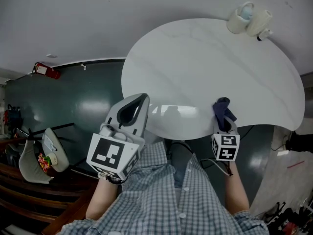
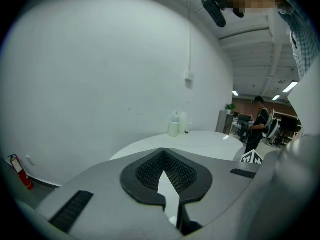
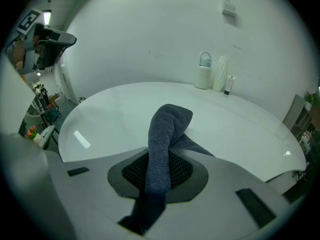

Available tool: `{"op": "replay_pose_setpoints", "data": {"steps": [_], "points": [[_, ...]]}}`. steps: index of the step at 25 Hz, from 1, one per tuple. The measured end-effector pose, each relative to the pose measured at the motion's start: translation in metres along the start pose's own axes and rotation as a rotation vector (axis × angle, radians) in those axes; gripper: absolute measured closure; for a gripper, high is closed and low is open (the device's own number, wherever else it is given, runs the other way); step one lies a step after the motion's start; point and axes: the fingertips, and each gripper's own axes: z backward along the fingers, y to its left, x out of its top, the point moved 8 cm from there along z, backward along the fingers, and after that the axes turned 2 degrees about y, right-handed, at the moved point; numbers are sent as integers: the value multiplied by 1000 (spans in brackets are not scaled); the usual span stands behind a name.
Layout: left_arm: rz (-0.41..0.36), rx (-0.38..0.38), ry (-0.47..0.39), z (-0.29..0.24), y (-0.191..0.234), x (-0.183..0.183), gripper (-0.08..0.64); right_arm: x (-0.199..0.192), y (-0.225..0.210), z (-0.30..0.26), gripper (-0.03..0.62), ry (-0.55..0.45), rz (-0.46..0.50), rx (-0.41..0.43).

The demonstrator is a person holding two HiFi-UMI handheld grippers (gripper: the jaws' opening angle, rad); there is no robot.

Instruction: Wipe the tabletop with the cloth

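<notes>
with right hand-held gripper (image 3: 159, 166) clamped on cloth (image 3: 170, 121), left hand-held gripper (image 2: 163, 156) closed empty, press cloth flat onto tabletop (image 1: 205, 67), sweep overlapping strokes.

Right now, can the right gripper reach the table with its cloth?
Probably yes: the right gripper holds the cloth at the near edge of the table, and only bottles stand on it, far across.
</notes>
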Motion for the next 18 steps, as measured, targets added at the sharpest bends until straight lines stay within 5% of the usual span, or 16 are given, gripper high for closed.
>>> {"op": "replay_pose_setpoints", "data": {"steps": [18], "points": [[46,23,7,12,24,-9,555,4,115,9,532,16,42,265]]}}
